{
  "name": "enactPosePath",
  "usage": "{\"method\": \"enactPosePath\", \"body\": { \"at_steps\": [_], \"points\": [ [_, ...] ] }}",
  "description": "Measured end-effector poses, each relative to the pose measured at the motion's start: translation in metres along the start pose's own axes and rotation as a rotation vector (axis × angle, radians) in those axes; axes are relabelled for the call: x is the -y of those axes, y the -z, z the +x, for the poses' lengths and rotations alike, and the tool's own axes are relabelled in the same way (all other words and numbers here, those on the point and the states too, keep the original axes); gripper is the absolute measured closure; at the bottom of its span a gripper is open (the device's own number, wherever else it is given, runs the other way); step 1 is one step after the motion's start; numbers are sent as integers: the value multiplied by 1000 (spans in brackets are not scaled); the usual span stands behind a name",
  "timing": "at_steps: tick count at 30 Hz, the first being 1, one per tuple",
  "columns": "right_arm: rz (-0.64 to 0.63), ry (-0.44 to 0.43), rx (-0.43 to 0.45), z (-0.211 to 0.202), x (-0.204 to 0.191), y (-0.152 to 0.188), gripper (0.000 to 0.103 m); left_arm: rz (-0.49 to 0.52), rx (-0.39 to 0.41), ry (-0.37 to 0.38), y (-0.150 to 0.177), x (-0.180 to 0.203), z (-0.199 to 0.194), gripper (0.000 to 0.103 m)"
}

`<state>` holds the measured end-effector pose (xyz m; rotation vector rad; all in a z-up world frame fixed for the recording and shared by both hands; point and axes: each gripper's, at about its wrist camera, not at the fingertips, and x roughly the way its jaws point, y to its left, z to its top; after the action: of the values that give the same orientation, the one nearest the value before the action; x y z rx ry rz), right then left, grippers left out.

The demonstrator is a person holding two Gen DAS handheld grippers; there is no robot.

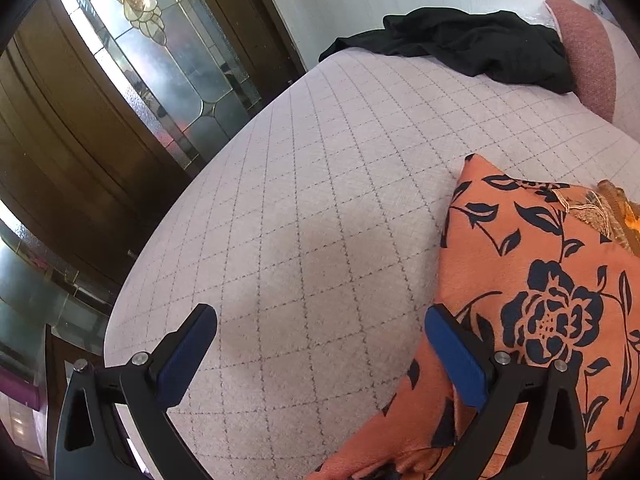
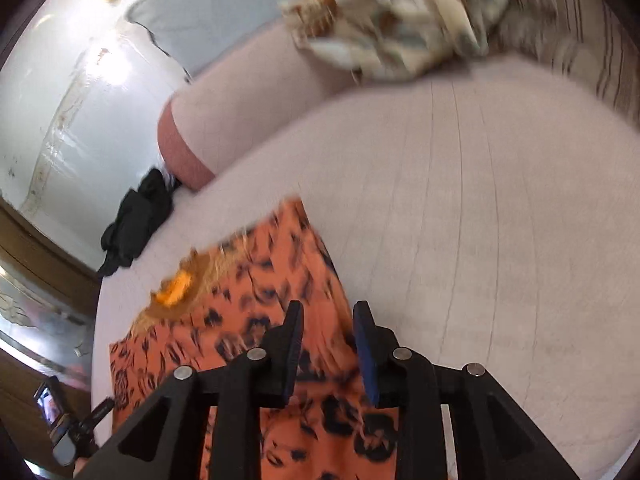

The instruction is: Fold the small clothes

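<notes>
An orange garment with a black flower print (image 1: 552,304) lies folded on the pale quilted bed (image 1: 320,208); a gold embroidered neckline (image 1: 612,212) shows at its far right. My left gripper (image 1: 320,340) is wide open above the bed, its right finger (image 1: 456,356) over the garment's left edge. In the right wrist view, which is motion-blurred, the same garment (image 2: 272,280) lies on the bed (image 2: 480,220). My right gripper (image 2: 328,320) hovers over its right edge with a narrow gap between the pads, holding nothing.
A black garment (image 1: 472,44) is heaped at the bed's far end by a pink bolster (image 1: 588,52); both show in the right wrist view too. A cream patterned cloth (image 2: 400,12) lies at the far side. A wooden door with leaded glass (image 1: 152,64) stands left.
</notes>
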<state>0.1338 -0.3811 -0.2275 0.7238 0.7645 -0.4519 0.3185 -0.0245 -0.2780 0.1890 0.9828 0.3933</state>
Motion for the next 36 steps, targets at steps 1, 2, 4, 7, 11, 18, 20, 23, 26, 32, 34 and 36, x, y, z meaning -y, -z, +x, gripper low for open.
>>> {"method": "enactPosePath", "body": {
  "at_steps": [1,2,4,7,11,18,20,23,26,32,34,36],
  "points": [
    [-17,-25,14,-1,-7,-2,74,-1,9,-4,0,-1,-1,0],
    [-49,-53,5,5,-18,-3,74,0,25,-12,-1,0,-4,0],
    [-99,-69,-31,22,-34,-2,74,7,72,-14,-2,2,-13,0],
    [-127,-62,-99,64,-51,4,74,34,129,20,-3,9,-24,0],
    [-185,-27,-120,108,-64,9,76,100,110,53,0,26,-21,0],
    [-250,-71,-109,95,-99,4,74,156,105,57,5,38,-22,0],
    [-289,-112,-113,86,-118,16,74,168,109,69,8,41,-26,0],
    [-341,-164,-168,92,-143,42,74,189,124,73,12,46,-30,0],
    [-389,-118,-235,116,-161,66,73,209,123,84,15,49,-30,0],
    [-316,-94,-220,136,-173,48,74,189,104,131,12,43,-24,0],
    [-309,-114,-226,137,-180,41,74,173,98,159,11,40,-23,0],
    [-325,-158,-209,131,-188,39,74,160,95,189,9,37,-23,0]
  ]
}}
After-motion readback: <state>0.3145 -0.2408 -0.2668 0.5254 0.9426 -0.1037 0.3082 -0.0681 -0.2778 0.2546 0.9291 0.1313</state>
